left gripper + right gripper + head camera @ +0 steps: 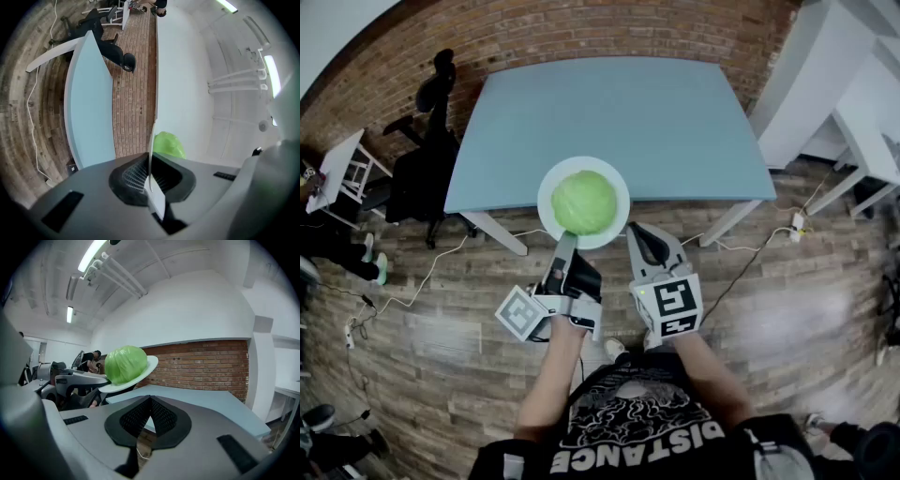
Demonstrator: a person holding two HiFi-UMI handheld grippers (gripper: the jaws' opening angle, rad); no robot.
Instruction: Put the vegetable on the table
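Note:
A round green cabbage [584,202] lies on a white plate [546,187] held in the air over the near edge of the light blue table [609,122]. My left gripper [565,246] is shut on the plate's near rim. In the left gripper view the plate [151,154] runs edge-on between the jaws of this gripper [149,176], with the cabbage [168,144] behind it. My right gripper [642,239] is just right of the plate, shut and holding nothing. The right gripper view shows its own jaws [150,404] closed, the cabbage [124,363] on the plate [149,365] up to the left, and the table [211,404] beyond.
A black office chair [427,159] stands at the table's left end. White furniture [834,84] stands to the right. Cables [750,272] trail over the wooden floor under the table's front. A brick wall [581,33] runs behind the table.

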